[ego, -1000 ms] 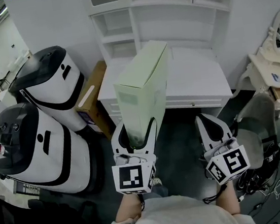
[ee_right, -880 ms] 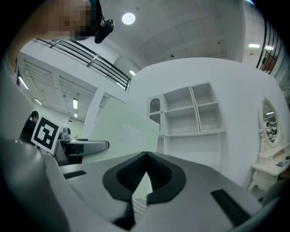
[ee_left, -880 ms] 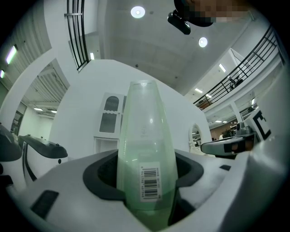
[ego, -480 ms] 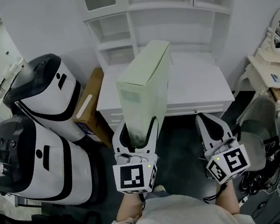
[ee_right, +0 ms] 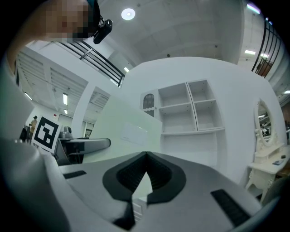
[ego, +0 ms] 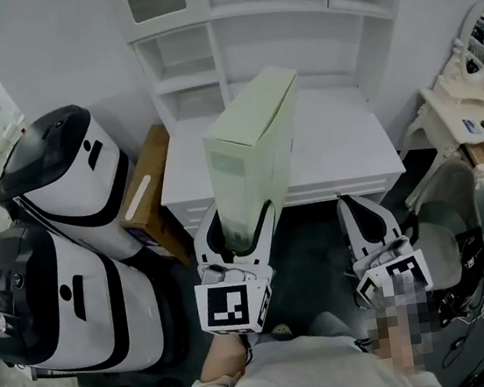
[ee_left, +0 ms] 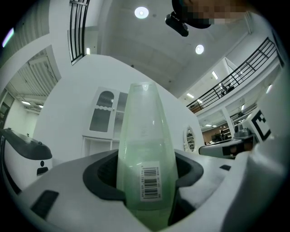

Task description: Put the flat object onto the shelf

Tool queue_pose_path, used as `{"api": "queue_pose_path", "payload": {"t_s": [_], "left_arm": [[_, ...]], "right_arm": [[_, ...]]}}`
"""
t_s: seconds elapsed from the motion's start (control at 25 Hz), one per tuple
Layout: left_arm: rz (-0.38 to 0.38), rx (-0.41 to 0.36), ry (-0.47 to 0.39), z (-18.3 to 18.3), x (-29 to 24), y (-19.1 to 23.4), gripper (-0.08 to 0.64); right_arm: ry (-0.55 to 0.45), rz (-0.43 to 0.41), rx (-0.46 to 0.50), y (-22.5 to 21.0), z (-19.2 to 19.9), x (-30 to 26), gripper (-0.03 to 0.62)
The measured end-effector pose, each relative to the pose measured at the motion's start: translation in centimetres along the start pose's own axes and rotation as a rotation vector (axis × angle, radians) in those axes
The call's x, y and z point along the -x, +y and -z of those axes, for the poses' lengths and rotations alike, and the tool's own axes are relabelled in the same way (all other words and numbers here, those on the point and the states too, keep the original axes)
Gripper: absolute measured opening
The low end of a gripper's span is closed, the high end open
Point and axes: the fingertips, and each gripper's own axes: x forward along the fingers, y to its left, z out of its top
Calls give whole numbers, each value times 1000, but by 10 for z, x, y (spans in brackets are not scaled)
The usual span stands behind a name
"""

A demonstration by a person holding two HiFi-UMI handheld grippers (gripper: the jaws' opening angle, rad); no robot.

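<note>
A pale green flat box [ego: 253, 142] stands upright, its lower end clamped in my left gripper [ego: 238, 220], whose jaws are spread wide around it. In the left gripper view the box [ee_left: 146, 149] fills the gap between the pads, with a barcode label facing the camera. Its top reaches over the white desk [ego: 342, 144], below the white shelf unit [ego: 255, 27]. My right gripper [ego: 359, 210] hangs to the right of the box, in front of the desk, shut and empty. In the right gripper view the tips of the right gripper [ee_right: 146, 155] meet, and the box [ee_right: 122, 131] is at the left.
Two large white-and-black machines [ego: 63, 176] [ego: 53, 302] stand at the left. A brown cardboard carton [ego: 147, 196] leans between them and the desk. A white vanity with a mirror [ego: 470, 43] and a grey chair [ego: 450, 196] are at the right.
The desk and shelf unit have come a little closer and lower in the head view. The box stays upright in the left gripper. Neither gripper's jaws have changed.
</note>
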Motion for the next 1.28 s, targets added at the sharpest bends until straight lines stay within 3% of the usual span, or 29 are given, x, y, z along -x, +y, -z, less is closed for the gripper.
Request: {"api": "queue_pose_path", "payload": {"t_s": [0.48,1.28], "left_arm": [[-9,2,-7,10,-51,6,290],[-133,-38,-8,22,-182,-18,290]], "right_arm": [[4,-23,7,-37,5,-44,9],[-32,-158,-4,-166,0,-130,9]]}}
